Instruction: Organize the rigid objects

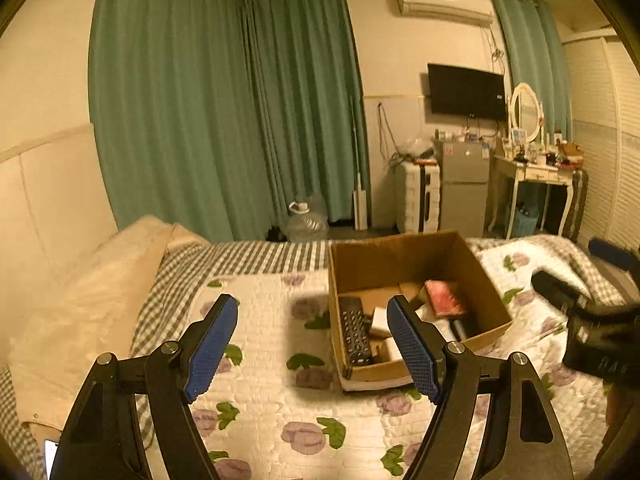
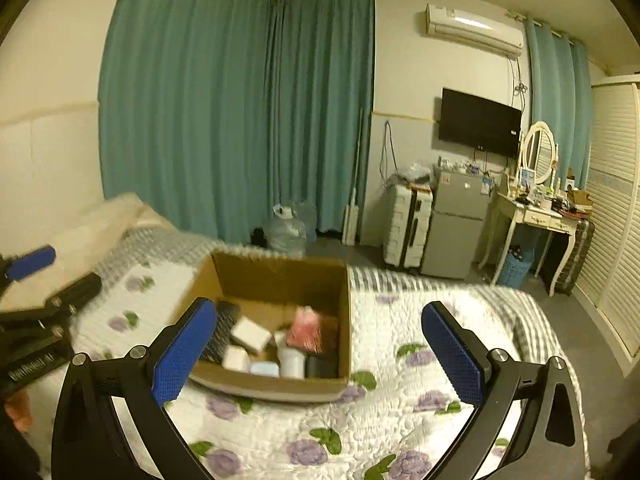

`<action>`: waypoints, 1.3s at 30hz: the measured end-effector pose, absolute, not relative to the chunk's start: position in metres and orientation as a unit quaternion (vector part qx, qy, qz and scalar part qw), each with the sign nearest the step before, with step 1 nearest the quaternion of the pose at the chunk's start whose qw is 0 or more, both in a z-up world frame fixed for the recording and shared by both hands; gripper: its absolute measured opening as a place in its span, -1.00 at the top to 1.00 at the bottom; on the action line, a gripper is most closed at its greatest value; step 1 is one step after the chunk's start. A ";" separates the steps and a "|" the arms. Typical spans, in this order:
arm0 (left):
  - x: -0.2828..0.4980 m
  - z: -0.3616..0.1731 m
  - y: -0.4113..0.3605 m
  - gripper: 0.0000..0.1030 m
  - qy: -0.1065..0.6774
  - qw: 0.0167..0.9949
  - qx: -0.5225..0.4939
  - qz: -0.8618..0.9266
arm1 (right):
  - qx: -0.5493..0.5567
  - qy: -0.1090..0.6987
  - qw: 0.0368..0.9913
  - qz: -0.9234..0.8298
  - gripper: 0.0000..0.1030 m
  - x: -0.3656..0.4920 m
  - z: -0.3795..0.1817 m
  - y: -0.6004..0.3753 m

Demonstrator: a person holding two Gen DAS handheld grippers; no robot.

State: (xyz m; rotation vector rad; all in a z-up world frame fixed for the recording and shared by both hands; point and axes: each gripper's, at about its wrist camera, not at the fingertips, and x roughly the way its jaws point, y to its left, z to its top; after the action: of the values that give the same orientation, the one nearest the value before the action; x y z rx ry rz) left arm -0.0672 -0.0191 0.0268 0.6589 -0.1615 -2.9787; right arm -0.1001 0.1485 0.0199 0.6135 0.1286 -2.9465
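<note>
An open cardboard box [image 1: 404,256] sits on the flowered quilt; it also shows in the right wrist view [image 2: 280,280]. Inside lie a black remote control [image 1: 355,332], a pink-red item [image 1: 444,297], white small boxes [image 2: 250,334] and other small items. My left gripper [image 1: 314,344] is open and empty, above the quilt just left of and in front of the box. My right gripper [image 2: 320,354] is open and empty, above the box's near right corner. The right gripper shows at the right edge of the left wrist view [image 1: 596,320].
The bed's flowered quilt [image 1: 280,420] covers the foreground, with a beige pillow [image 1: 88,312] at left. Behind are teal curtains [image 1: 224,112], a water jug [image 1: 306,220], a white suitcase [image 1: 416,196], a small fridge [image 1: 464,184], a dressing table [image 1: 536,172] and a louvred wardrobe [image 2: 616,220].
</note>
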 end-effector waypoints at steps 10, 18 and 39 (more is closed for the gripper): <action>-0.072 0.006 -0.019 -0.55 -0.037 0.029 0.238 -0.970 | 0.252 0.055 0.062 -0.964 -1.00 -0.120 -0.027 0.144; -0.071 0.006 -0.015 -0.55 -0.039 0.026 0.241 -0.969 | 0.238 0.045 0.057 -0.969 -1.00 -0.115 -0.016 0.147; -0.072 0.004 -0.014 -0.55 -0.034 0.027 0.244 -0.969 | 0.228 0.039 0.049 -0.972 -1.00 -0.112 -0.010 0.151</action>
State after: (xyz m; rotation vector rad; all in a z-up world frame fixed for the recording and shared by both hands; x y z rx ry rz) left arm -0.0720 -0.0141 0.0043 0.7550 -0.1051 -2.9927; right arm -0.1116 0.1509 -0.0095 0.6952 0.1200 -2.9612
